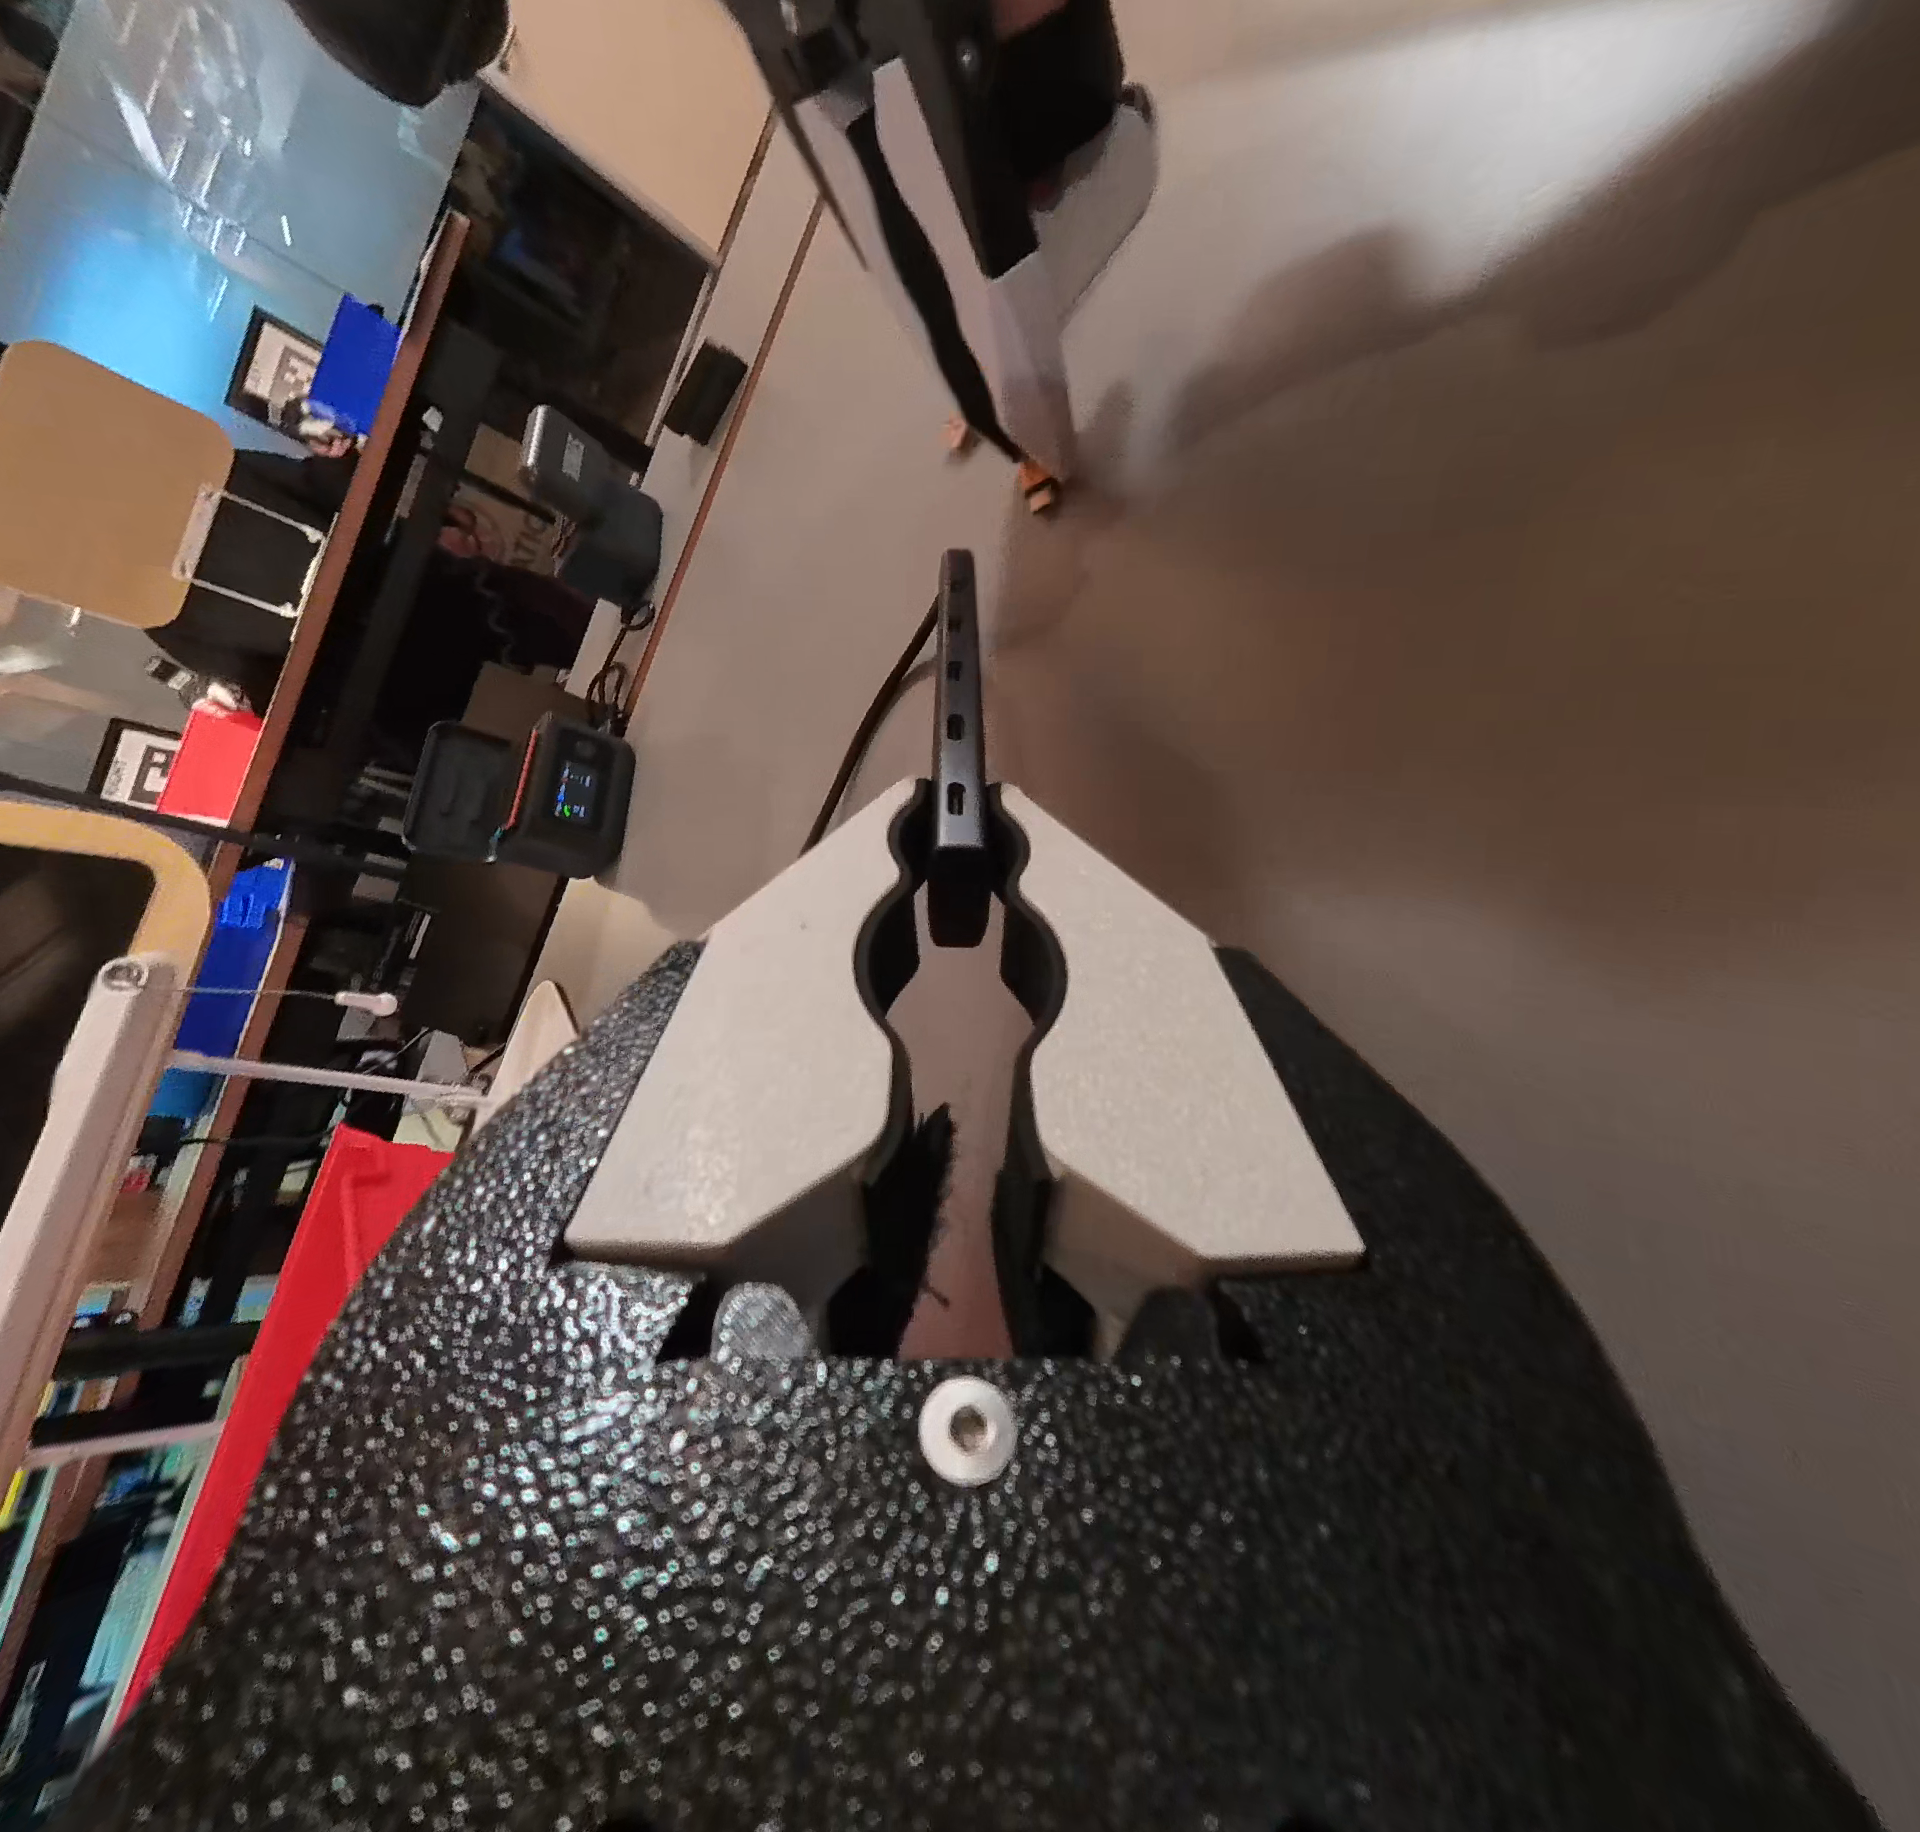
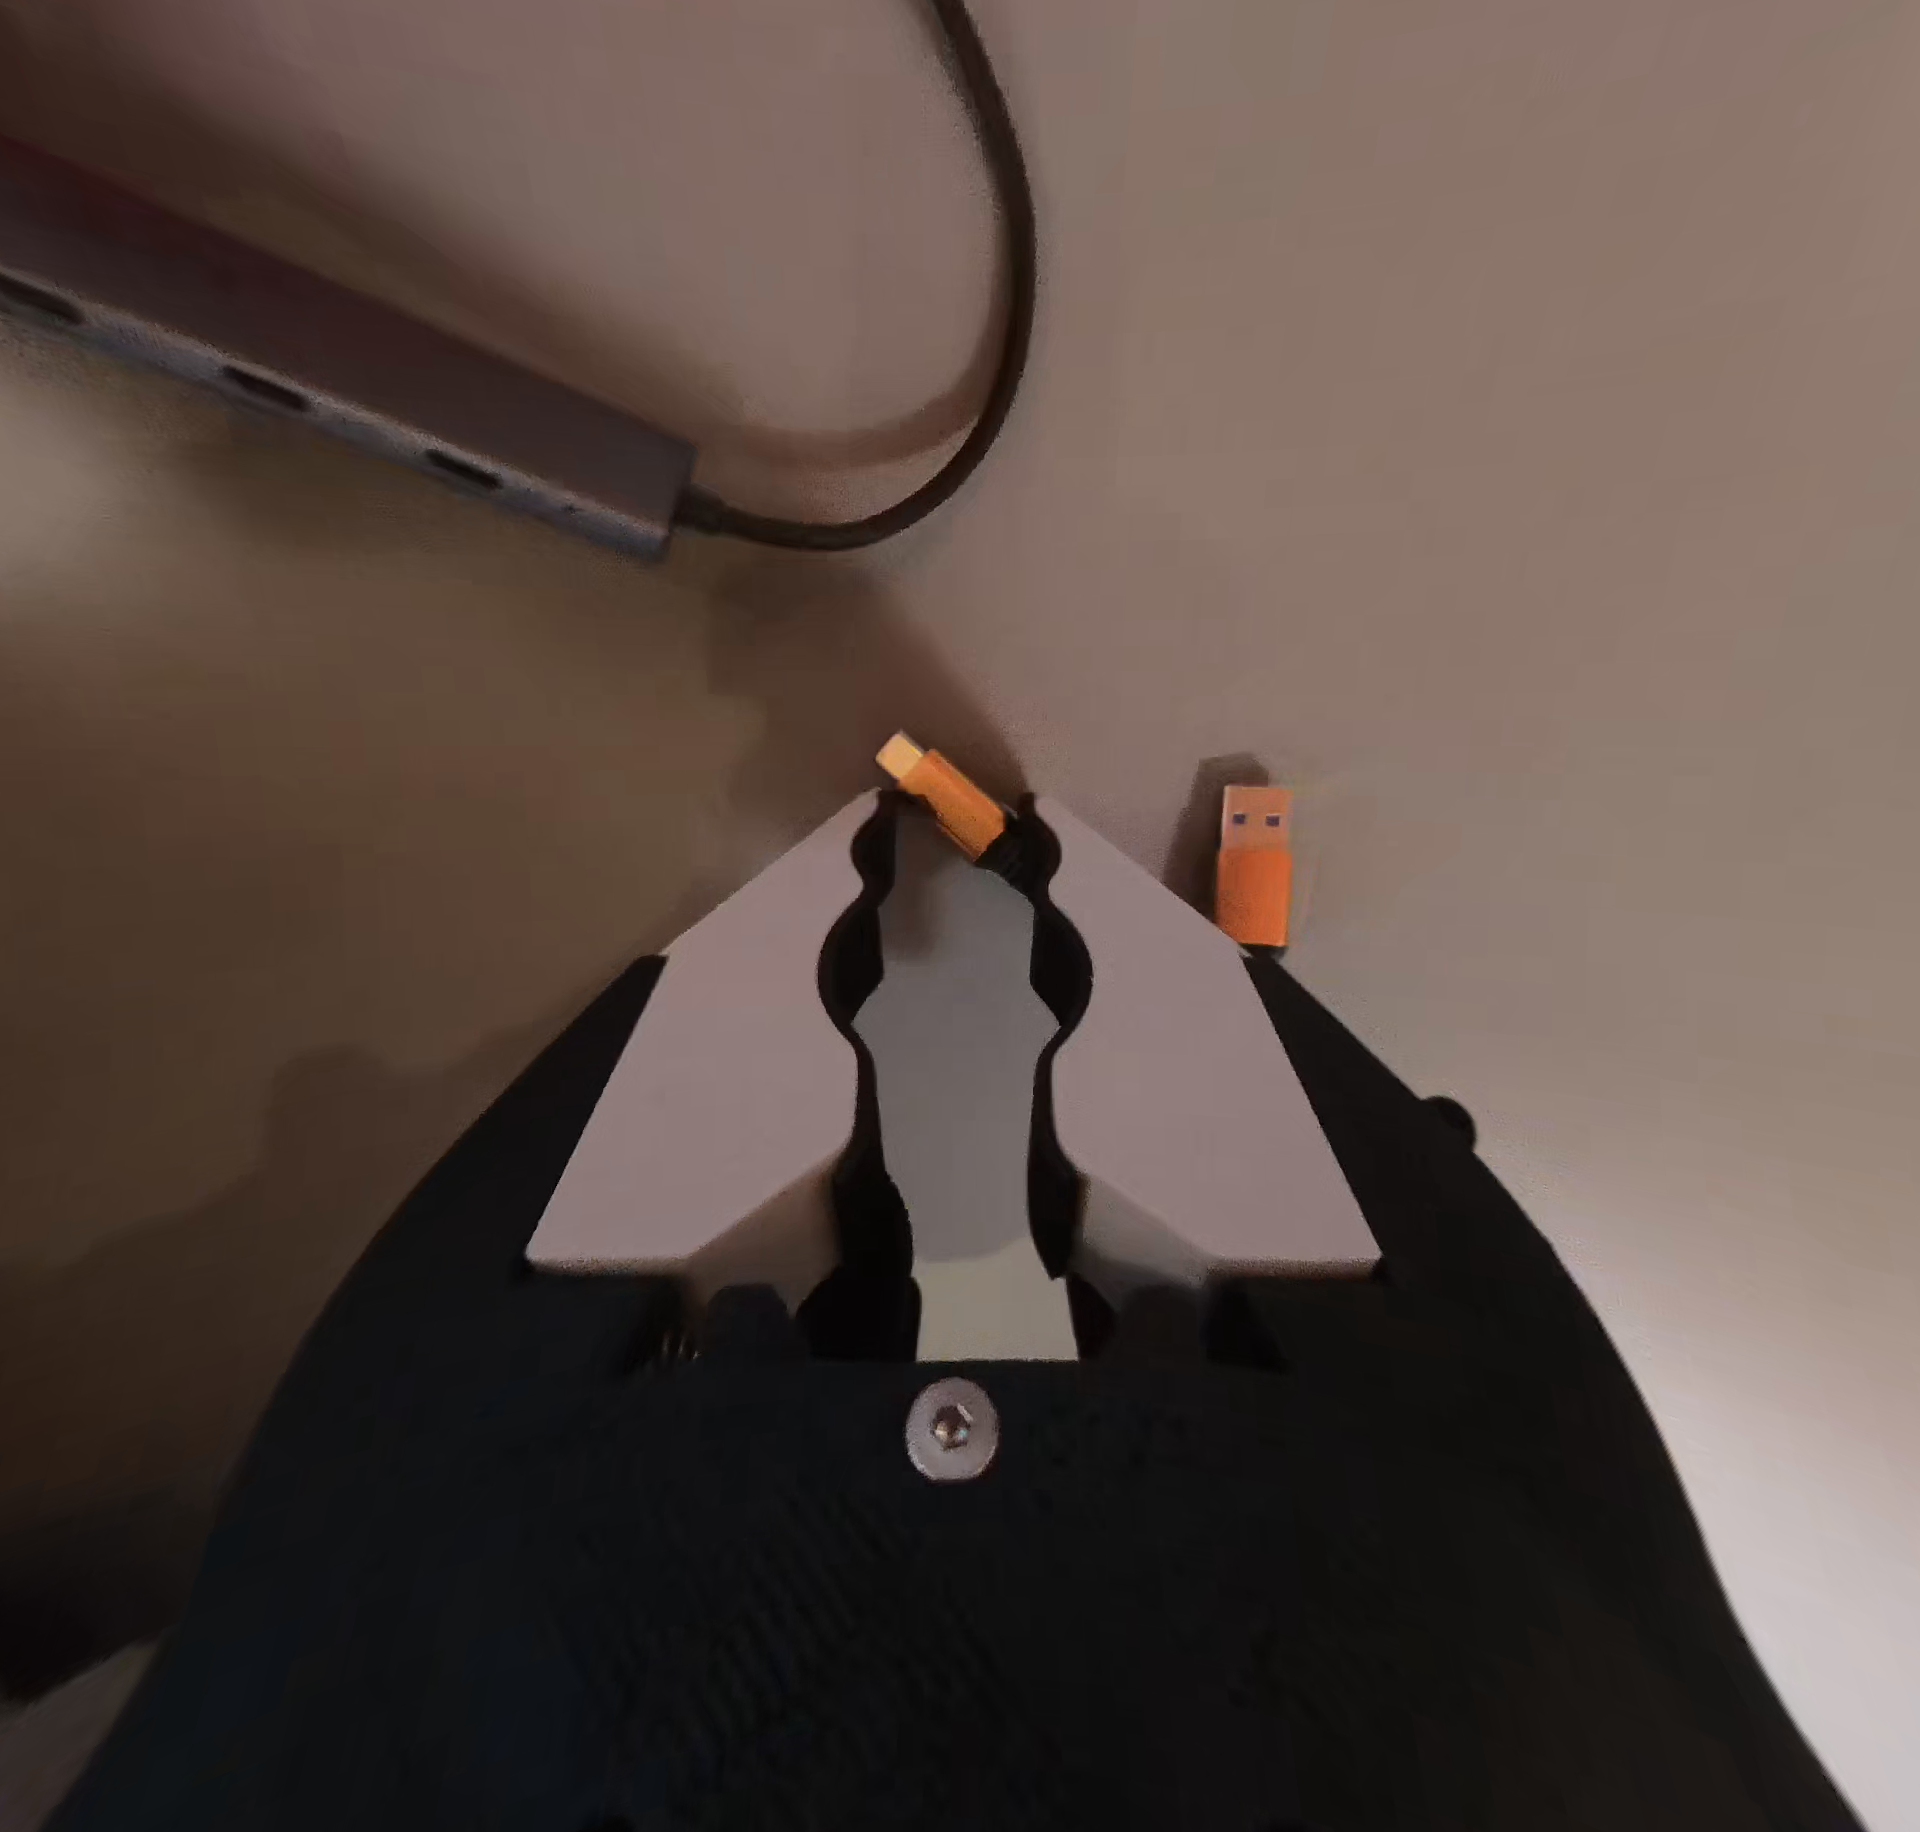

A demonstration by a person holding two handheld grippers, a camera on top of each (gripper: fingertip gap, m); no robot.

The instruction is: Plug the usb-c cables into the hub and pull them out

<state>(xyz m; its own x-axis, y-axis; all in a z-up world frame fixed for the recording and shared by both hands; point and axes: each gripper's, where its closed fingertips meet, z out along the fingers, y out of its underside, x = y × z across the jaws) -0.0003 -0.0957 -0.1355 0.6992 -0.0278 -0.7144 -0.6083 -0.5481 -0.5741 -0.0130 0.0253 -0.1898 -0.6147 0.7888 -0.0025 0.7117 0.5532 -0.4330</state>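
Your two grippers each hold one thing.

Your left gripper is clamped on the dark hub — mid-frame, standing on its thin edge. Your right gripper pinches the orange usb-c plug — its tip points up-left toward the hub, upper left. Another orange plug lies on the desk just right.

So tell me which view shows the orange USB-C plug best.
The right wrist view: the orange USB-C plug sits sharp and close at the right gripper tips, metal tip pointing up-left. The left wrist view shows only a small, blurred orange speck below that gripper.
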